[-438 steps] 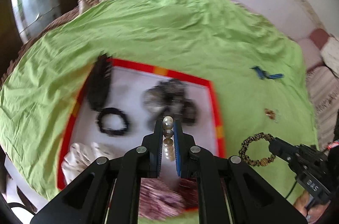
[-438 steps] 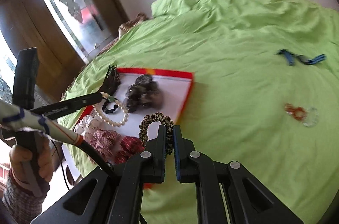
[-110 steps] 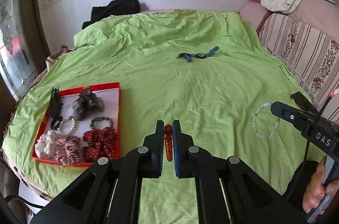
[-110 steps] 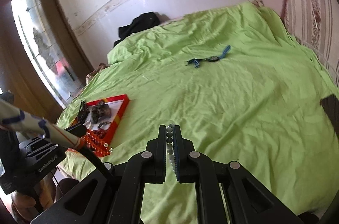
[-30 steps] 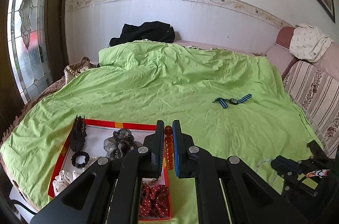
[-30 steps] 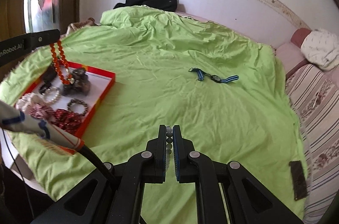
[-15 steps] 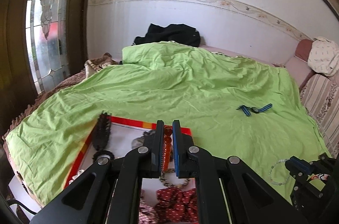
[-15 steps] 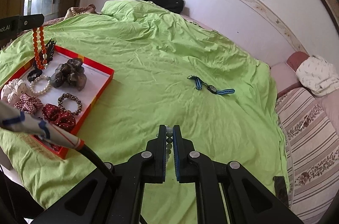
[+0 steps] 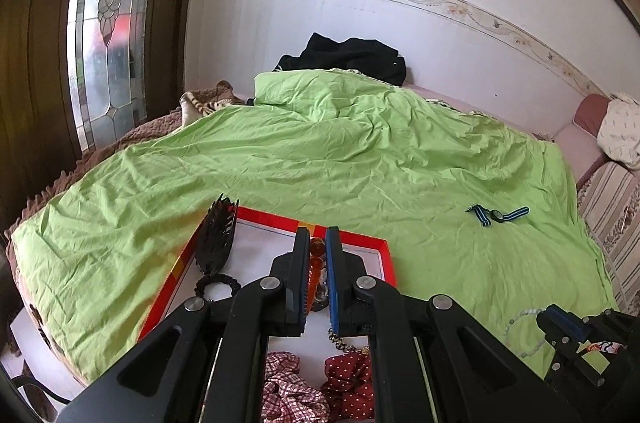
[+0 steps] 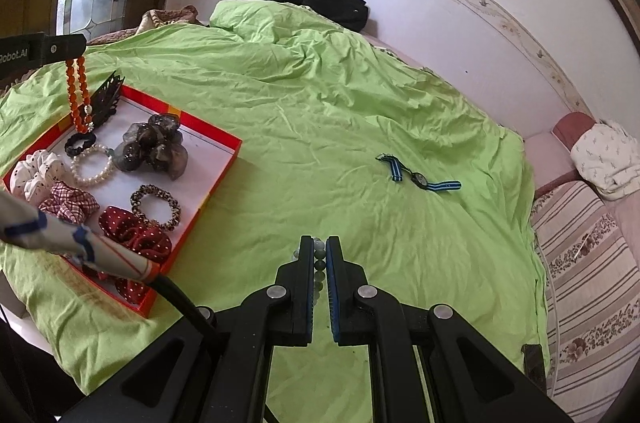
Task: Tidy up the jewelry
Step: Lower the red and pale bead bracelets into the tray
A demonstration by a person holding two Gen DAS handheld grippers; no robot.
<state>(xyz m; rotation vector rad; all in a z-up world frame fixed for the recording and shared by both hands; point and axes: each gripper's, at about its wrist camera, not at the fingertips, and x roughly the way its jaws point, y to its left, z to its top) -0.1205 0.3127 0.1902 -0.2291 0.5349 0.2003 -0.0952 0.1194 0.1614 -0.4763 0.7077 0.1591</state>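
Note:
My left gripper is shut on an orange bead bracelet, which hangs over the red-rimmed tray. In the right wrist view that bracelet dangles above the tray's far left corner, beside a black hair claw. My right gripper is shut on a pale green bead bracelet, above the green bedsheet to the right of the tray. From the left wrist view the same pale bracelet shows at the lower right in the right gripper.
The tray holds a pearl bracelet, a black hair tie, a dark organza scrunchie, a leopard scrunchie, and red, plaid and white scrunchies. A blue-striped watch lies on the sheet. Striped sofa cushions border the right.
Both grippers have moved left, toward the tray. The orange bracelet now hangs further over the tray's far side, and the tray looms larger in the left wrist view.

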